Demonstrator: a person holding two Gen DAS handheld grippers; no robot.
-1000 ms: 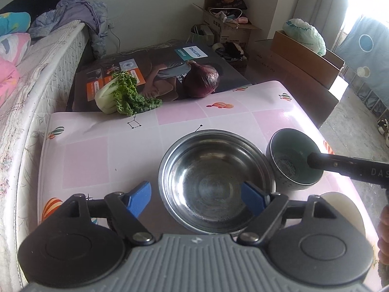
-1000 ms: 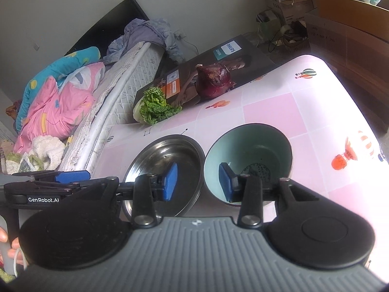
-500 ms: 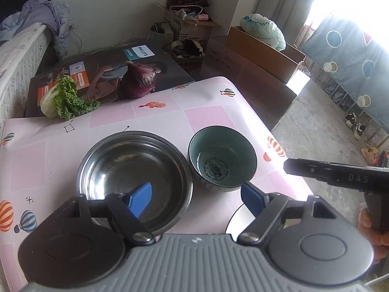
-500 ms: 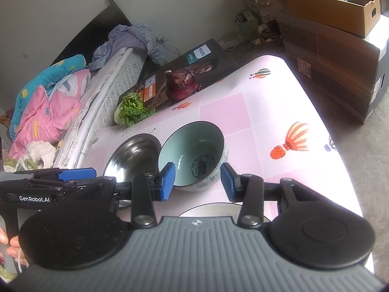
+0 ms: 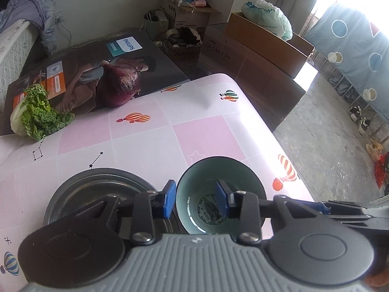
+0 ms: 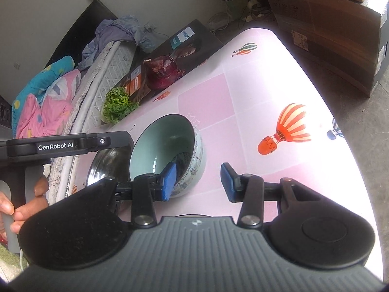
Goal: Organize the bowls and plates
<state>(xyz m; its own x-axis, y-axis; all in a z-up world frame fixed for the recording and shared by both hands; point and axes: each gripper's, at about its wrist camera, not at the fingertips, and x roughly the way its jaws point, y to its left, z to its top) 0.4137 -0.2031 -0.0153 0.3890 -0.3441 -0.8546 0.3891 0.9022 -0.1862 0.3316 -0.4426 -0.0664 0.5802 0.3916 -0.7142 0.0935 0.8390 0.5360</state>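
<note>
Bright daylight from the right, blown-out glare on table (right edge), fisheye bending

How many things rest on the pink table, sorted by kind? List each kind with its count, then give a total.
Bowls: 2, the steel bowl and the green ceramic bowl.
Vegetables: 2, the leafy green cabbage and the red onion.
Printed boxes: 1, the flat Philips box under the onion.
Total: 5

Celadon bowl apparently tilted, beside steel bowl.
</note>
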